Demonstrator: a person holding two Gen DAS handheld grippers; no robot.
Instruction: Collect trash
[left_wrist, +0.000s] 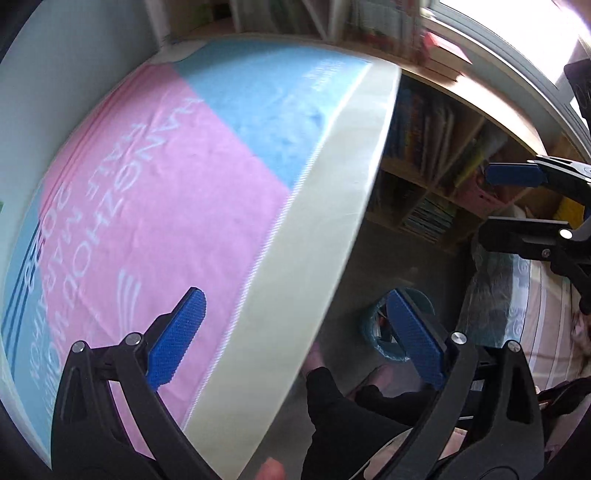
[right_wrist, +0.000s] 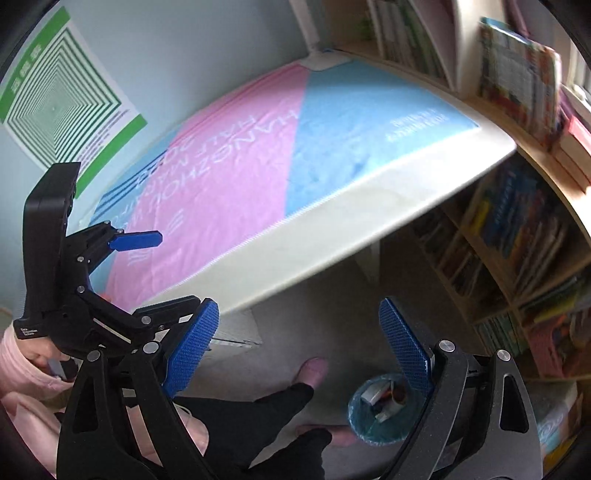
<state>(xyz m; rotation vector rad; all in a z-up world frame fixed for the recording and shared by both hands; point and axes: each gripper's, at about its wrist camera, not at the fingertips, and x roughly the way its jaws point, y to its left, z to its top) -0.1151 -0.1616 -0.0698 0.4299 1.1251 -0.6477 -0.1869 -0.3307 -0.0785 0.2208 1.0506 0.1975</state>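
Left gripper (left_wrist: 295, 339) and right gripper (right_wrist: 299, 347) both gaped wide, holding nothing. Trash bin (right_wrist: 376, 413), lower right of frame, held scraps.

The pink-and-blue towel (right_wrist: 258, 177) reads "HANGZHOU", upside down; other print unreadable.

Bare floor (right_wrist: 295, 325) lies open between table (right_wrist: 332, 229) and bin (right_wrist: 380, 410).
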